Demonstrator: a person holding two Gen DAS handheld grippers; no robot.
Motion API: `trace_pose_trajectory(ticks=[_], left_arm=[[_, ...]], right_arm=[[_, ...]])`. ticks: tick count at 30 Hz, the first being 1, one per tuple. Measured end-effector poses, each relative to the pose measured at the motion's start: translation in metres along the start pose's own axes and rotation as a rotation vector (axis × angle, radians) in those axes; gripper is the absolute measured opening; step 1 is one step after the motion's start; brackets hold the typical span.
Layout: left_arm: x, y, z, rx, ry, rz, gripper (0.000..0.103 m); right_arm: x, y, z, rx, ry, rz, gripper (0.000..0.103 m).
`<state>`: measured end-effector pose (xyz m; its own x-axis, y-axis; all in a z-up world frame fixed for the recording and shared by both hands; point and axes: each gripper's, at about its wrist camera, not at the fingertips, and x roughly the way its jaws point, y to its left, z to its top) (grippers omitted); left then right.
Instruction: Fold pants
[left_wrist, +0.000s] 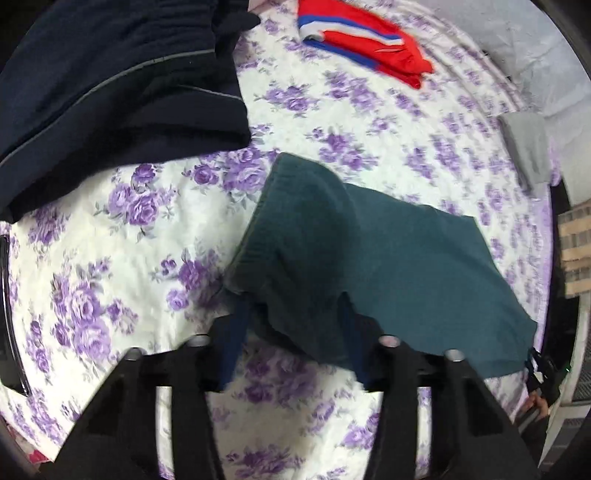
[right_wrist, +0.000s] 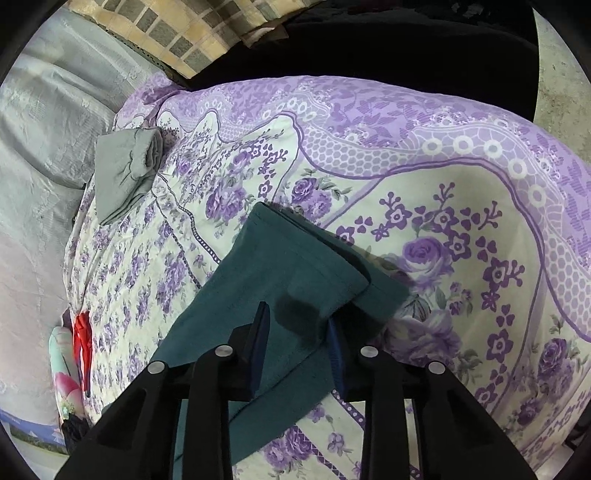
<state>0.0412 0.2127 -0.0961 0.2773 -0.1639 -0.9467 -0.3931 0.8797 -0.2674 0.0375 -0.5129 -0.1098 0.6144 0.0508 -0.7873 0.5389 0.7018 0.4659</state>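
Dark teal pants (left_wrist: 388, 258) lie partly folded on a purple floral bedspread (left_wrist: 110, 240). In the left wrist view my left gripper (left_wrist: 291, 314) has its fingers spread, and the waistband end drapes over and between them, lifted off the bed. In the right wrist view the pants (right_wrist: 280, 266) have their leg ends doubled over. My right gripper (right_wrist: 299, 325) is open, its blue fingers (right_wrist: 260, 343) over the cloth, one on each side of a folded leg end. My right gripper also shows at the far right of the left wrist view (left_wrist: 543, 373).
A folded navy garment (left_wrist: 110, 81) lies at the upper left. A folded red, white and blue garment (left_wrist: 365, 40) lies at the far side. A folded grey garment (right_wrist: 125, 170) lies near the grey pillows (right_wrist: 44, 122). The bed edge (right_wrist: 498, 122) drops off at the upper right.
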Motion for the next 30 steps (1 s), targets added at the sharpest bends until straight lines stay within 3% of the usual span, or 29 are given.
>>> trace_pose_trajectory(ticks=[2,3,6,10,15,18,27,28,30], left_arm=[[0.002,-0.003,0.003,-0.002,-0.001,0.012,0.002],[0.001,-0.005,0.004,0.011,-0.012,0.011,0.003],[-0.003,-0.018,0.003,0.098,-0.054,0.101,0.002],[-0.007,-0.017,0.005,0.108,-0.067,0.123,0.002],[-0.031,-0.011,0.006,0.097,-0.105,0.090,0.002],[-0.044,-0.016,0.002,0.136,-0.125,0.099,0.002],[-0.015,0.002,-0.014,0.126,-0.039,0.132,0.003],[-0.009,0.001,-0.018,0.142,-0.022,0.143,0.006],[-0.002,-0.003,-0.024,0.182,0.000,0.179,0.021]], right_arm=[[-0.003,0.000,0.001,-0.011,-0.006,-0.001,0.018],[-0.004,0.001,0.001,-0.019,-0.007,0.000,0.015],[-0.011,0.004,0.002,-0.051,-0.015,-0.012,0.002],[-0.030,0.010,0.005,-0.078,-0.046,0.012,0.002],[-0.063,0.014,0.010,-0.119,-0.069,0.050,0.002],[-0.066,0.008,0.006,-0.147,-0.053,0.018,0.002],[-0.026,-0.027,-0.014,-0.110,0.025,-0.058,0.002],[-0.022,-0.028,-0.016,-0.107,0.030,-0.069,0.002],[-0.022,-0.030,-0.016,-0.100,0.030,-0.074,0.004]])
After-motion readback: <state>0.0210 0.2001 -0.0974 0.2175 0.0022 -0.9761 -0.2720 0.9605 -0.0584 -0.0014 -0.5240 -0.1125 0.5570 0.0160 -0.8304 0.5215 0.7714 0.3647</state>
